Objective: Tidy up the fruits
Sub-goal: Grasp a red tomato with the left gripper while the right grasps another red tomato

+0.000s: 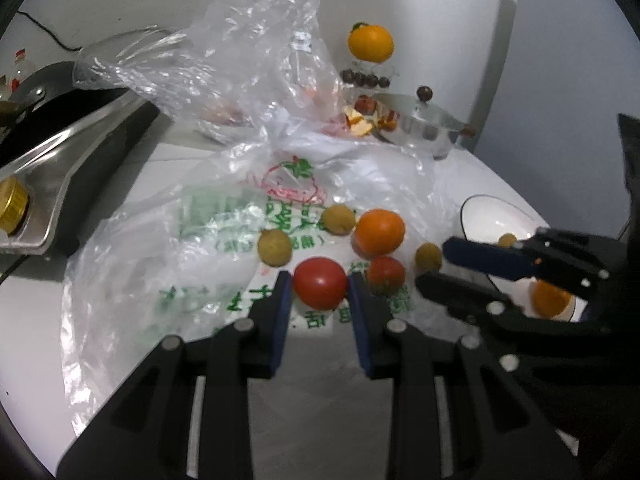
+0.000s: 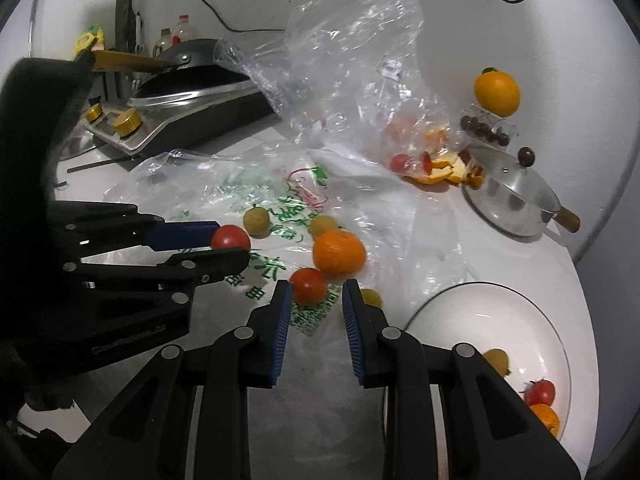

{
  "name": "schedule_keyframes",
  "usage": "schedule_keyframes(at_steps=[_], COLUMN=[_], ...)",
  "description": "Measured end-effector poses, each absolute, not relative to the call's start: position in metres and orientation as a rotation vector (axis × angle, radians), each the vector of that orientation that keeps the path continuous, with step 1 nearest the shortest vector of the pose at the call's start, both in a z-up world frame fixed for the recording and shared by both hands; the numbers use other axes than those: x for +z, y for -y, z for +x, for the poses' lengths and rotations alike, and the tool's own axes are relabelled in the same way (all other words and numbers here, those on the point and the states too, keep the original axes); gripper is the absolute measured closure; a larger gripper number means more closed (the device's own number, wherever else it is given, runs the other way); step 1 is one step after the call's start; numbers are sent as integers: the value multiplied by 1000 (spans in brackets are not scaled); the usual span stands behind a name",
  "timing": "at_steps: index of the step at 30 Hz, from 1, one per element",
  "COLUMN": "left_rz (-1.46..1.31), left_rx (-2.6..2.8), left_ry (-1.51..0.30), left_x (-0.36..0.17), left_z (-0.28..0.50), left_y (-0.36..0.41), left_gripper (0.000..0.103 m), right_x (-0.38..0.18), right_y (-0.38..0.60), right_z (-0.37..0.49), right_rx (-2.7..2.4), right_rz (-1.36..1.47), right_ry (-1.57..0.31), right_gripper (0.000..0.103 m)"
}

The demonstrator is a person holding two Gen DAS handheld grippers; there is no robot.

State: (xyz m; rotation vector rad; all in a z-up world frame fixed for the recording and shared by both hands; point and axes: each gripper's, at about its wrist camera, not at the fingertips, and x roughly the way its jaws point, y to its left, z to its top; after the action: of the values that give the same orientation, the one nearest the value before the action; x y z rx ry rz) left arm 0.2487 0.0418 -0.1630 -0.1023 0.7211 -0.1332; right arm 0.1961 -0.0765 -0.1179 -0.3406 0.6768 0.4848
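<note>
Left gripper [image 1: 318, 286] fingers clamped on a round red tomato [image 1: 320, 283], over the printed clear plastic bag [image 1: 192, 240] mid-worktop. Right gripper [image 2: 316, 292] fingers closed, empty, near the white black-rimmed plate [image 2: 452, 304] at the worktop's right edge.

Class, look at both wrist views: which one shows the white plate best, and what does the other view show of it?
The right wrist view shows the white plate best: most of its rim and the fruit lying in it are visible. In the left wrist view the plate sits at the right, largely hidden behind the right gripper.
</note>
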Motion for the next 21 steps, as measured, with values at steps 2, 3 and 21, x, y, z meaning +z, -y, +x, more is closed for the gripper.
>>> schedule_keyframes(at_steps=[2, 3, 21], left_rz=[-118, -125, -181], left_rx=[-131, -128, -146], left_ry=[-705, -701, -685], left_x=[-161, -160, -162], left_z=[247, 246, 243], left_y=[-48, -51, -72], left_gripper=[74, 74, 74], right_x=[-119, -120, -146], right_y=[71, 70, 50], right_z=[198, 200, 228], right_rx=[485, 487, 429], right_rz=[-342, -337, -318], right_ry=[-680, -682, -804], right_gripper=[73, 66, 62])
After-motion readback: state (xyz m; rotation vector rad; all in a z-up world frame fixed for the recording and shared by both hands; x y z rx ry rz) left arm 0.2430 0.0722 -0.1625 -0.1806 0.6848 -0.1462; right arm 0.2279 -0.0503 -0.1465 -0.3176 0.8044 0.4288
